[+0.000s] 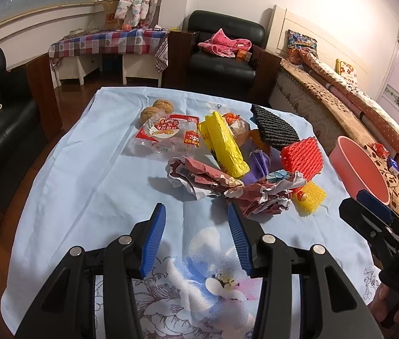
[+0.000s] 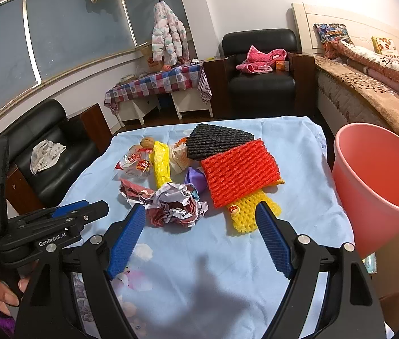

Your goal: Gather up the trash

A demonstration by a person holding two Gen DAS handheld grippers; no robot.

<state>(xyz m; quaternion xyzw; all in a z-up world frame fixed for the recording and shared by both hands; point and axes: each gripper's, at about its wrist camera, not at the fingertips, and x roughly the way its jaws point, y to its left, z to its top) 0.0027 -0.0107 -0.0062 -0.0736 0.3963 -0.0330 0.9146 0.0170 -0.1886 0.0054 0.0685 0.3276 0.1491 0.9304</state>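
A pile of trash lies mid-table: crumpled red-white paper (image 1: 258,195) (image 2: 174,207), a second paper ball (image 1: 199,176), a yellow plastic bag (image 1: 222,144) (image 2: 161,166), red foam netting (image 1: 302,156) (image 2: 239,173), yellow foam netting (image 1: 311,197) (image 2: 249,213), black netting (image 1: 274,127) (image 2: 216,139), a clear snack wrapper (image 1: 168,137) (image 2: 137,165) and a purple scrap (image 1: 258,163) (image 2: 196,179). My left gripper (image 1: 196,219) is open and empty, just short of the paper. My right gripper (image 2: 201,217) is open and empty, in front of the paper and yellow netting.
A pink bin (image 1: 360,169) (image 2: 377,180) stands at the table's right edge. Two walnuts (image 1: 157,110) lie behind the wrapper. The table carries a light-blue floral cloth (image 1: 86,169) (image 2: 298,155). Black sofas, a checkered side table and a bed surround it.
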